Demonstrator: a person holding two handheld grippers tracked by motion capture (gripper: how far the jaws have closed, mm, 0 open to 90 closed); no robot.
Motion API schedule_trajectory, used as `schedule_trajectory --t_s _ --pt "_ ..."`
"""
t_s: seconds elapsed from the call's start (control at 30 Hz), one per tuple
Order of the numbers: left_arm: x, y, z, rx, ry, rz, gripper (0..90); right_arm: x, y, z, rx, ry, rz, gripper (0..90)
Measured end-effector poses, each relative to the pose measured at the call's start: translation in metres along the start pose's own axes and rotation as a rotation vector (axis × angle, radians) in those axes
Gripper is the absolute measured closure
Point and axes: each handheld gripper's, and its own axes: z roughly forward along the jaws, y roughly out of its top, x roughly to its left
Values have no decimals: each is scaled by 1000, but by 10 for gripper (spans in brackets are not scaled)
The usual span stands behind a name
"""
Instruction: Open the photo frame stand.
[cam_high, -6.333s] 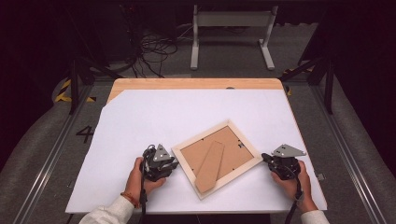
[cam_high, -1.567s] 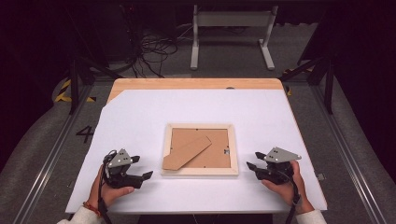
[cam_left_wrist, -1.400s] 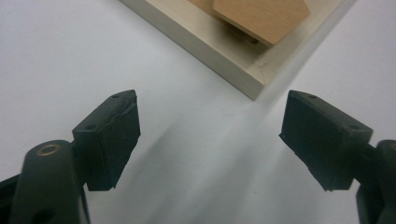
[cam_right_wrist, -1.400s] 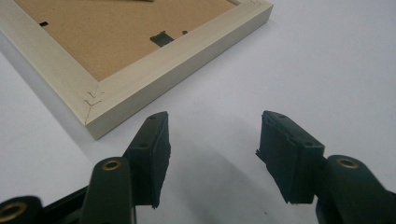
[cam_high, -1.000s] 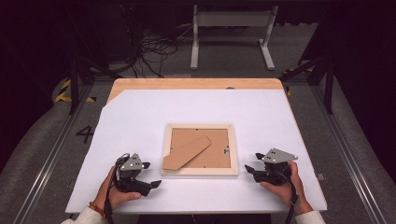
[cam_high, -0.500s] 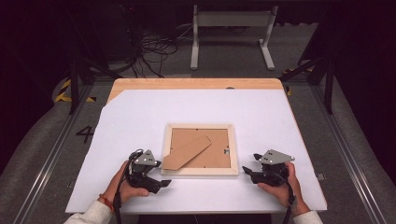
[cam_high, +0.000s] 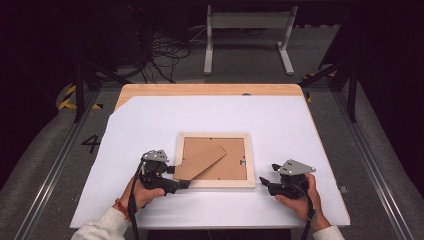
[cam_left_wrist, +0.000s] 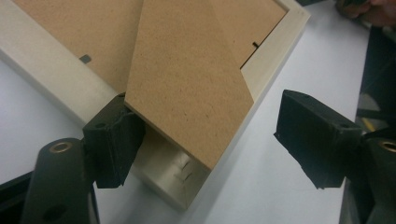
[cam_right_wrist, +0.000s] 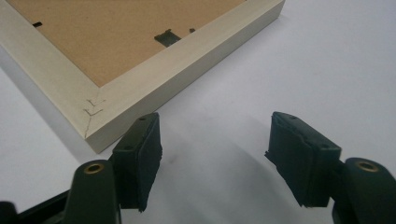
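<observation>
High view showed a pale wooden picture frame lying face down near the middle of the white table, its brown fibreboard backing up and its easel stand angled out across the near-left corner. Small dark clips sat along the backing's edge, and faint staple marks showed at the corner joints in the gripper views. The left gripper was at that near-left corner with its jaws spread wide; in the left gripper view one jaw sat against the frame's edge under the tip of the stand, the other well clear on the white surface. The right gripper rested just beside the near-right corner of the frame, jaws apart and holding nothing. A strip of bare wood edged the table's far side. Beyond it lay grey floor, a tangle of black cables, a white metal stand and dark surroundings.
</observation>
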Motion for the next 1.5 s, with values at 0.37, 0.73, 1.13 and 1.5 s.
schedule_trajectory --t_s 0.37,0.73,1.13,1.5 --pt "12 13 17 -14 -21 -65 384 0 1 1 12 3 -1 350" --pt "13 20 12 -47 -47 -16 387 6 9 7 -32 56 27 349" --pt "21 29 29 -19 -72 -71 413 6 15 9 -48 52 38 357" --pt "13 34 30 -30 -31 -13 427 6 17 9 -54 51 30 361"
